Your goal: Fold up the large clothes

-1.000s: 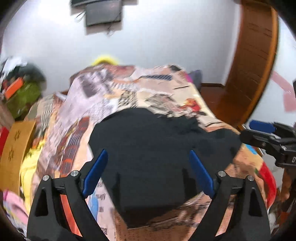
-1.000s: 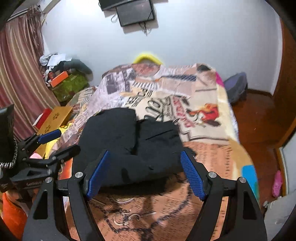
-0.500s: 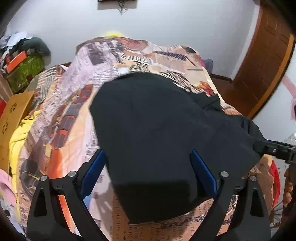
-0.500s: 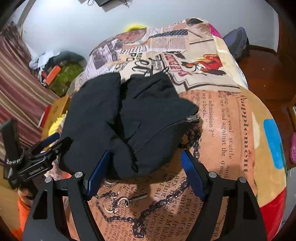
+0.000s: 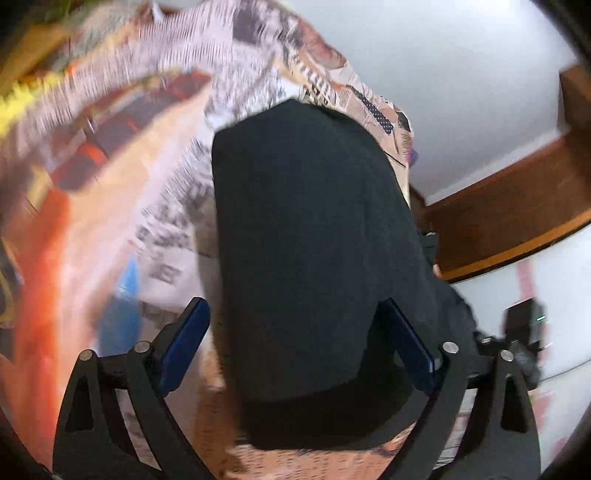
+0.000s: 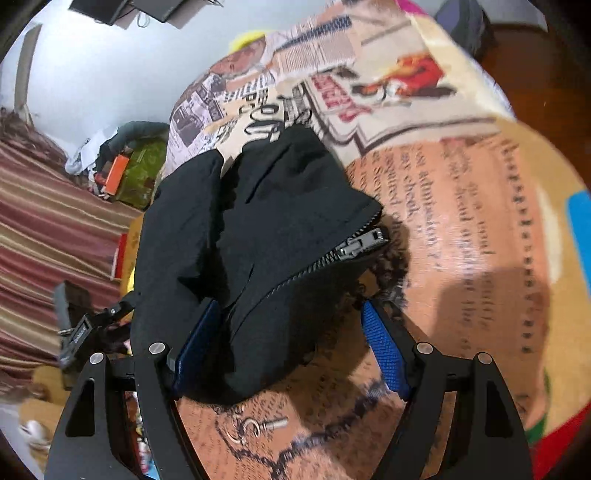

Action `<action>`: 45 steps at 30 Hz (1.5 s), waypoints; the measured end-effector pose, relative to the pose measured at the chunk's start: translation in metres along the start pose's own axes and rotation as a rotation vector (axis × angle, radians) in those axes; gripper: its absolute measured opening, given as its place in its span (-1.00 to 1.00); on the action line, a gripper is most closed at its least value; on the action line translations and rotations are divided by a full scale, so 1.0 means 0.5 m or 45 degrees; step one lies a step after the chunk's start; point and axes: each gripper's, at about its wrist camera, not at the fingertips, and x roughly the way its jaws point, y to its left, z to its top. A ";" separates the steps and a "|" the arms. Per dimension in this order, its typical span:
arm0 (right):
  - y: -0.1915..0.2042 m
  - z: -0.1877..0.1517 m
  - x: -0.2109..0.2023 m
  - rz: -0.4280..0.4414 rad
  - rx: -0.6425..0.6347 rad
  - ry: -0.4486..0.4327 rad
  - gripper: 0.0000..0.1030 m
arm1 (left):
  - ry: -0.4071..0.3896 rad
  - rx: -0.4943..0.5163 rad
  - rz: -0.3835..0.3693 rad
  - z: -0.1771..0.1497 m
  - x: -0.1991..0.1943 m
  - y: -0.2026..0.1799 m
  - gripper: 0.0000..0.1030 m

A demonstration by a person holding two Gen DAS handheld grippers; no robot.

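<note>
A black zip-up jacket (image 5: 314, 240) lies bunched on a bed covered by a newspaper-print blanket (image 5: 166, 221). My left gripper (image 5: 295, 343) hangs low over the jacket's near edge, its jaws opening; the cloth lies between the blue pads without being pressed. In the right wrist view the jacket (image 6: 266, 229) shows its silver zipper (image 6: 354, 247). My right gripper (image 6: 291, 347) is open and straddles the near hem; its left pad sits against the cloth and its right pad is clear of it. The left gripper (image 6: 85, 332) shows at the jacket's left side.
The blanket (image 6: 461, 221) spreads wide to the right of the jacket. A striped curtain (image 6: 44, 221) and a pile with a green box (image 6: 140, 173) stand left of the bed. A dark backpack (image 6: 465, 22) lies on the floor beyond. A wooden door (image 5: 517, 206) stands at the right.
Both grippers have dropped toward the bed and rolled. The jacket now looms large between each pair of fingers. The left view has become blurred.
</note>
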 end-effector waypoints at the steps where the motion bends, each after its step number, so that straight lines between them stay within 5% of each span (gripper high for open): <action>1: -0.004 0.005 0.014 0.009 0.017 0.019 0.47 | 0.018 -0.021 -0.025 0.004 0.011 0.002 0.94; 11: 0.015 0.034 0.067 0.086 -0.011 0.073 0.39 | 0.072 -0.131 -0.098 0.026 0.068 0.012 1.00; 18: 0.012 0.033 0.058 0.135 0.025 0.089 -0.46 | 0.033 -0.050 -0.040 0.023 0.037 -0.020 0.81; 20: 0.023 0.037 0.054 0.139 0.023 0.094 -0.52 | 0.007 -0.012 -0.020 0.024 0.020 -0.035 0.71; 33: 0.234 0.087 0.064 0.165 -0.213 0.005 -0.58 | -0.276 0.112 -0.043 0.138 -0.206 -0.032 0.58; 45: 0.415 0.150 0.228 0.212 -0.378 -0.002 -0.58 | -0.420 0.134 0.029 0.293 -0.319 0.106 0.58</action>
